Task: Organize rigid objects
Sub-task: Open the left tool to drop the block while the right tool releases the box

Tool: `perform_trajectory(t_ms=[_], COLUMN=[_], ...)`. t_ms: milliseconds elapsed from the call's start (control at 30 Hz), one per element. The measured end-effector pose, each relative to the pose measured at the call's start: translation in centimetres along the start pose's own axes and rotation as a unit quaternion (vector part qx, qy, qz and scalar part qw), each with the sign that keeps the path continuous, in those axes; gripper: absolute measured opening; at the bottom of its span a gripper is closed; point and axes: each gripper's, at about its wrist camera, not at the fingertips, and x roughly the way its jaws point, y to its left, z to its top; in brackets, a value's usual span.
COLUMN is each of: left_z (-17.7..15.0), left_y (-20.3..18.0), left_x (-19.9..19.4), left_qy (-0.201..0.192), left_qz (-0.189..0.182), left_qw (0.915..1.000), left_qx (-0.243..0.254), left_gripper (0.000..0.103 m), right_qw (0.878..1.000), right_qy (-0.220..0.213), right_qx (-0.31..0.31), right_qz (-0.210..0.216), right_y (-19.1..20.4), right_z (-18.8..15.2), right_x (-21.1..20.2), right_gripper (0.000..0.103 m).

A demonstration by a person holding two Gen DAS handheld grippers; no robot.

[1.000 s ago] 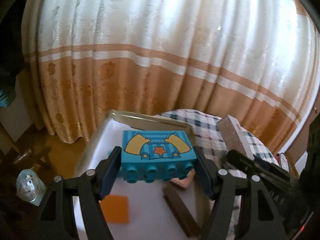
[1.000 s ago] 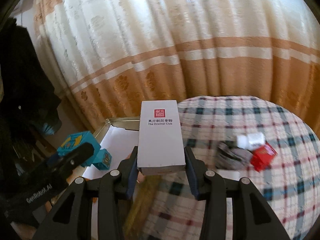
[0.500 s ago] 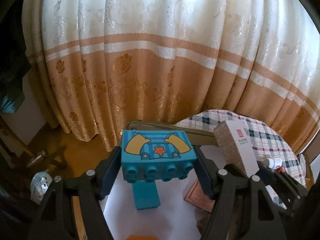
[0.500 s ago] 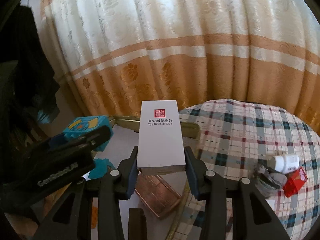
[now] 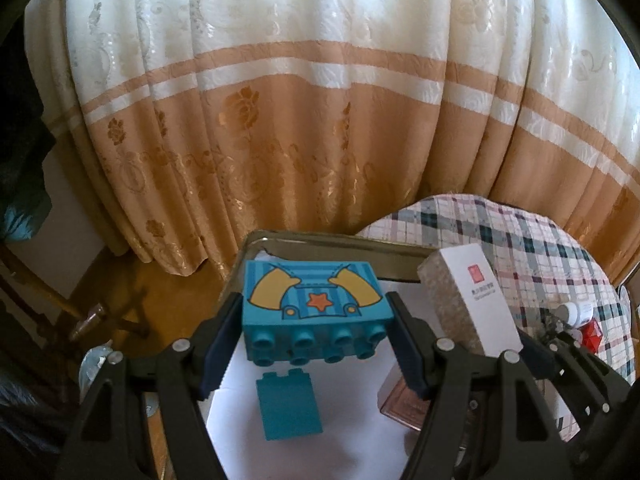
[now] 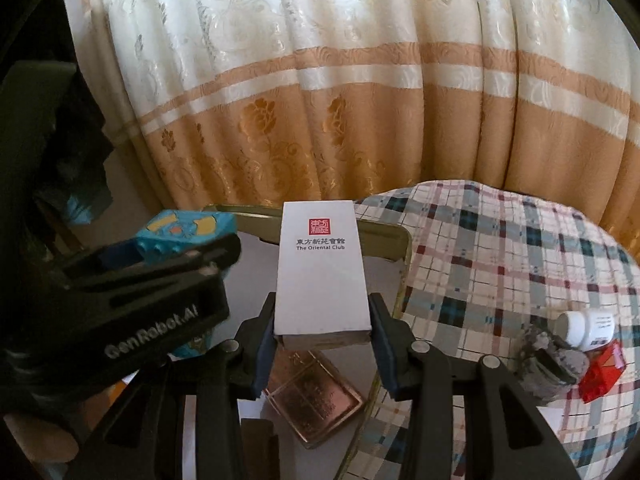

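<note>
The left gripper (image 5: 316, 350) has its fingers clamped on a teal studded toy brick with a star print (image 5: 316, 308); the right gripper (image 6: 323, 338) grips a white rectangular card box (image 6: 322, 276). Both hang above a metal tray (image 6: 402, 276) on the plaid-covered tabletop (image 6: 500, 248).

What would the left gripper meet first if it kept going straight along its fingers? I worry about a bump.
Probably the metal tray's far rim, past the held blue star-printed toy brick; depth is unclear.
</note>
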Motion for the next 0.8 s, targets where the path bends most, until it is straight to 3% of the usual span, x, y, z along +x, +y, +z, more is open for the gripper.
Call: perform_trajectory(t_ms=[200, 267, 333, 400, 467, 667, 800], left_z=[0.2, 0.3, 0.4, 0.4, 0.4, -0.4, -1.4], left_y=[-0.2, -0.1, -0.1, 0.0, 0.1, 0.2, -1.3], left_x=[0.6, 0.2, -0.5, -1.7, -2.3, -2.7, -4.5], left_qy=[0.008, 0.004, -0.013, -0.038, -0.047, -0.045, -0.065], left_qz=[0.004, 0.013, 0.020, 0.028, 0.032, 0.020, 0.012], left_qw=[1.0000, 0.9999, 0.9997, 0.9989, 0.9984, 0.9982, 0.9975], left_qx=[0.000, 0.002, 0.003, 0.003, -0.004, -0.035, -0.023], left_gripper=[0.074, 0.094, 0.101, 0.102, 0.102, 0.102, 0.102], right_qw=[0.999, 0.998, 0.997, 0.997, 0.996, 0.988, 0.981], right_qy=[-0.010, -0.017, -0.027, -0.051, -0.074, -0.119, -0.137], right_qx=[0.019, 0.028, 0.034, 0.040, 0.048, 0.101, 0.131], right_qz=[0.035, 0.048, 0.057, 0.051, 0.034, 0.003, -0.033], right_y=[-0.8, -1.1, -1.2, -1.4, -1.9, -4.9, -6.9], right_z=[-0.2, -0.4, -0.5, -0.9, -1.4, -2.6, -3.4], right_x=[-0.3, -0.6, -1.1, -2.3, -3.3, -6.2, -7.4], right_gripper=[0.049, 0.053, 0.059, 0.066, 0.080, 0.080, 0.081])
